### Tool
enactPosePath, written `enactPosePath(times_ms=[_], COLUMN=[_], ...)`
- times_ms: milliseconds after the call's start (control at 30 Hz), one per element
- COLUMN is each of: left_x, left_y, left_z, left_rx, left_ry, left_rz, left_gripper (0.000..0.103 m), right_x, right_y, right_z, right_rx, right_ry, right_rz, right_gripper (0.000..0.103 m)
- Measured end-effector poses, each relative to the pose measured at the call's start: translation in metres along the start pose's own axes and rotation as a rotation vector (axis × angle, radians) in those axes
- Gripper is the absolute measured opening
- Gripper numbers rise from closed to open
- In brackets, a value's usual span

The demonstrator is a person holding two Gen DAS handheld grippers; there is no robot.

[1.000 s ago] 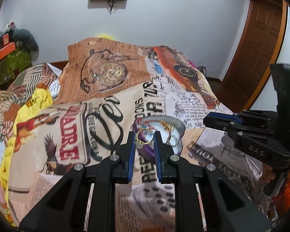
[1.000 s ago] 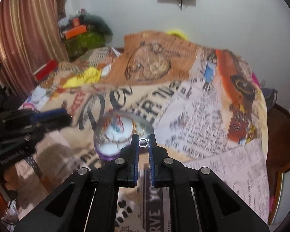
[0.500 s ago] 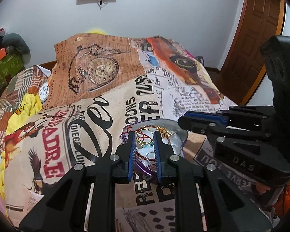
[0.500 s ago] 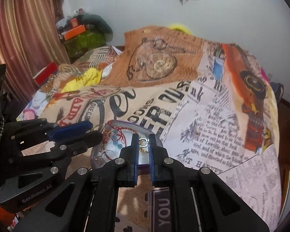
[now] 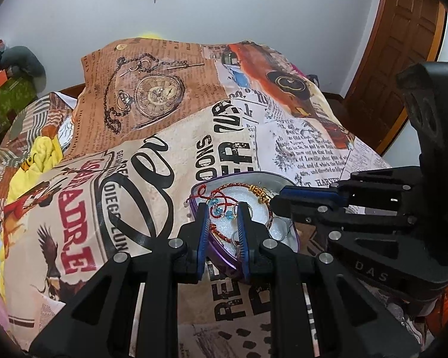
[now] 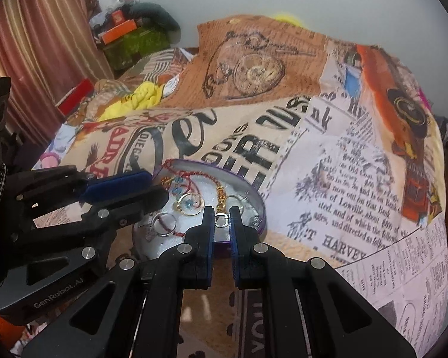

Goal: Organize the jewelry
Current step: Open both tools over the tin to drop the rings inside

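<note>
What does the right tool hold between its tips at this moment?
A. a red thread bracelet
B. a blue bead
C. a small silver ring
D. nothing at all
C: in the right wrist view the right tool pinches a small silver ring between its tips, above the purple tin, while the red thread bracelet lies inside that tin.

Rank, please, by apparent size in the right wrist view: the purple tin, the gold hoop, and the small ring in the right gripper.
1. purple tin
2. gold hoop
3. small ring, though nearer the camera, between the right gripper pads.
</note>
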State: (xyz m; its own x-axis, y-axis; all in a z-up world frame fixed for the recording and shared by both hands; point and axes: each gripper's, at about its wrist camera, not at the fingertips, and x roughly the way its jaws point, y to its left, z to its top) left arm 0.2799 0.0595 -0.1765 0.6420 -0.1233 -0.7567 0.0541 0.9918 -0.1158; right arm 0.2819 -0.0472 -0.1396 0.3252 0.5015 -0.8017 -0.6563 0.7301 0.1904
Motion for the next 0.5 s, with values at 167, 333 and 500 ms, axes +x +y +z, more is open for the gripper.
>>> enactPosePath(times_ms=[167,333,500], left_x=[-0.013,-0.042,-0.079], left_y=[-0.001,-0.002,-0.006], left_z=[0.002,0.008,0.013], left_rx=[-0.002,-0.009,-0.015], left_ry=[-0.020,-0.070,-0.132], left_rz=[0.013,0.023,0.028], left_gripper=[0.017,0.017,0.018], right_x=[-0.008,-0.034,-0.072], right_y=[0.000,0.009,0.020], right_z=[0.001,0.003,0.005], right_rx=[0.014,-0.017,-0.025], right_ry=[-0.001,-0.052,-0.128], right_rz=[0.004,-0.061,-0.087], right_gripper=[0.009,0.009,0.009])
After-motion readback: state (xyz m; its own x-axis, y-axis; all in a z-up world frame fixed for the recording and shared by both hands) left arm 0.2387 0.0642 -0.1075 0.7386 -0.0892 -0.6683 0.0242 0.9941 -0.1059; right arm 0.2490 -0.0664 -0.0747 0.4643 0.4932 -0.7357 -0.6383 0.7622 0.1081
